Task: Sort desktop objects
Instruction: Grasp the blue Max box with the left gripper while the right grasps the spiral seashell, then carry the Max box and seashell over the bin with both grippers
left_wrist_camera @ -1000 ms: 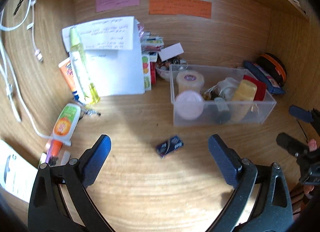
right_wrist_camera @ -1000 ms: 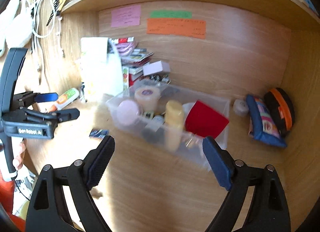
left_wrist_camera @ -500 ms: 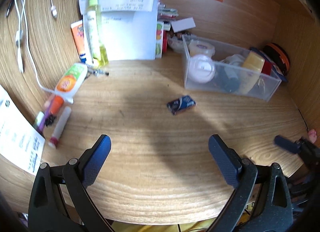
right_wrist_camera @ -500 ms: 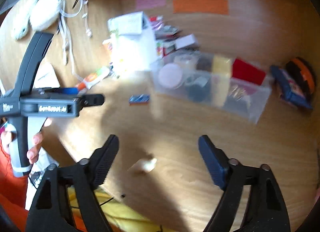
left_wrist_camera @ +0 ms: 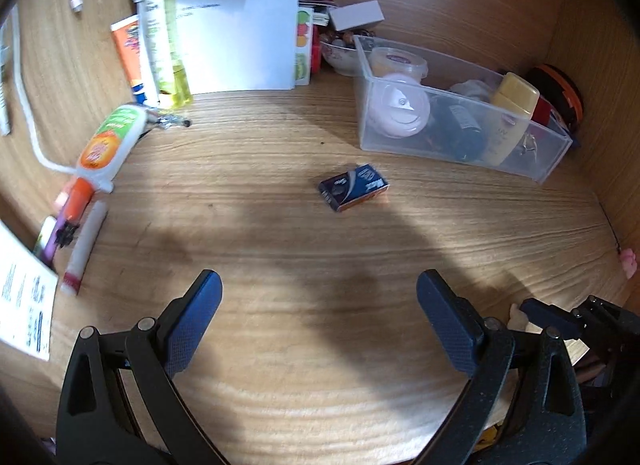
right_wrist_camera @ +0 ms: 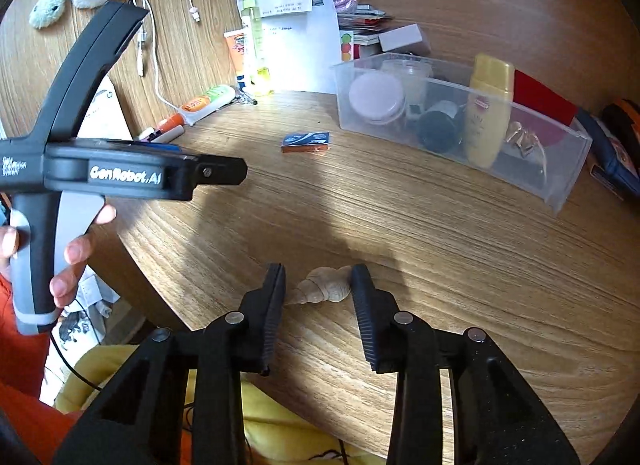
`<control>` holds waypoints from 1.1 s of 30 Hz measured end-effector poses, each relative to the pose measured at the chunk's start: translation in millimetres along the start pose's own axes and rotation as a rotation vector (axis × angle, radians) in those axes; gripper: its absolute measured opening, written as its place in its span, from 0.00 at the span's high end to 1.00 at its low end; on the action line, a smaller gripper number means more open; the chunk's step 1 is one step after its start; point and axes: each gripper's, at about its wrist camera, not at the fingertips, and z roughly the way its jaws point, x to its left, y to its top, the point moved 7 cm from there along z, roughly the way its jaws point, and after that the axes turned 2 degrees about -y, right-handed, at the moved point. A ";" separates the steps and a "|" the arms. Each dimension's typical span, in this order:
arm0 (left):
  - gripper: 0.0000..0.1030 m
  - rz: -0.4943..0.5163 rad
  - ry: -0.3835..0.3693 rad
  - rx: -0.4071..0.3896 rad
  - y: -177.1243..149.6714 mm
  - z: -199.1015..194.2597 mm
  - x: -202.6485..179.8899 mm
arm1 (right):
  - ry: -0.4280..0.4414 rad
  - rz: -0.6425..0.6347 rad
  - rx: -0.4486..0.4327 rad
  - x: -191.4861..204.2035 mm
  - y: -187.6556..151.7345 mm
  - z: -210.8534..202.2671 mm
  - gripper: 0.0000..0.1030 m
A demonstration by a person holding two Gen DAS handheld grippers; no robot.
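The right gripper (right_wrist_camera: 318, 285) is closing around a small spiral seashell (right_wrist_camera: 324, 285) that lies near the front edge of the worktop (right_wrist_camera: 400, 217); the shell sits between the jaws, its wide end at the right pad, its pointed tip short of the left pad, so it is not yet pinched. To do this well, I would let the pads meet on the shell's thick body rather than the tapering tip, which could squirt out, and squeeze gently since shell is brittle. The likely home is the clear bin (right_wrist_camera: 560, 169) at the back right. The left gripper (left_wrist_camera: 318, 305) hovers wide apart and empty above bare wood, near a small dark box (left_wrist_camera: 354, 186) with unreadable print. Its body reads "GenRobot.AI"; the coloured wall notes are too small to read.
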 end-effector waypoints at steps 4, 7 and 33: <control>0.04 0.050 -0.010 0.020 18.0 14.3 -8.3 | -0.009 0.024 -0.015 -11.7 12.2 -2.4 0.70; 0.04 0.082 -0.017 0.041 31.8 28.6 -14.6 | -0.019 0.047 -0.036 -22.9 23.4 -6.7 0.70; 0.50 0.189 0.033 0.024 44.9 42.3 -35.7 | -0.023 0.108 -0.125 -66.1 56.8 -24.4 0.70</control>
